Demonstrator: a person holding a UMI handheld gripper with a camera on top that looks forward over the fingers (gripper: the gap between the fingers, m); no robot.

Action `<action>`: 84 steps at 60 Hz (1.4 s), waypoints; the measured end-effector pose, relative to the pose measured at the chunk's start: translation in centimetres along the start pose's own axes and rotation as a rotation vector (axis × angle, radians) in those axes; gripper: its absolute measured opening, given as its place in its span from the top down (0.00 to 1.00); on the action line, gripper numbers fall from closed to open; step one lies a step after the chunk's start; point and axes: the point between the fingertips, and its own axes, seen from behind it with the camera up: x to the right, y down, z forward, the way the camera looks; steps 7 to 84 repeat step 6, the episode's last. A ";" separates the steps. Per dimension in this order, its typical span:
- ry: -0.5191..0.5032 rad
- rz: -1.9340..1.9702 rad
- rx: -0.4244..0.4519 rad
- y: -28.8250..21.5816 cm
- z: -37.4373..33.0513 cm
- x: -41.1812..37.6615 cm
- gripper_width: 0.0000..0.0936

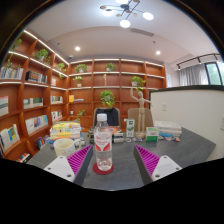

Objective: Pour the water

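Standing upright between the spread tongs (103, 160), clear water bottle (102, 143), gaps either side, grey table (120, 172)

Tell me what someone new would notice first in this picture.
First, the clear water bottle with a white cap, standing upright on the grey table just ahead of the open tool, centred between its fingers. Behind it, small boxes and containers crowd the table's far edge. Wooden bookshelves with potted plants line the walls beyond.

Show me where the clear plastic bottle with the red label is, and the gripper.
clear plastic bottle with red label (102, 141), gripper view, on its label.
gripper (111, 160), gripper view, midway between its open fingertips.
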 end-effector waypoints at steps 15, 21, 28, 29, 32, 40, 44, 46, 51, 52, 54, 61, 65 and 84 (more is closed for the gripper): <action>-0.009 0.007 -0.001 -0.2 0.0 0.0 0.08; -0.009 0.007 -0.001 -0.2 0.0 0.0 0.08; -0.009 0.007 -0.001 -0.2 0.0 0.0 0.08; -0.009 0.007 -0.001 -0.2 0.0 0.0 0.08; -0.009 0.007 -0.001 -0.2 0.0 0.0 0.08; -0.009 0.007 -0.001 -0.2 0.0 0.0 0.08; -0.009 0.007 -0.001 -0.2 0.0 0.0 0.08; -0.009 0.007 -0.001 -0.2 0.0 0.0 0.08; -0.009 0.007 -0.001 -0.2 0.0 0.0 0.08; -0.009 0.007 -0.001 -0.2 0.0 0.0 0.08; -0.009 0.007 -0.001 -0.2 0.0 0.0 0.08; -0.009 0.007 -0.001 -0.2 0.0 0.0 0.08; -0.009 0.007 -0.001 -0.2 0.0 0.0 0.08; -0.009 0.007 -0.001 -0.2 0.0 0.0 0.08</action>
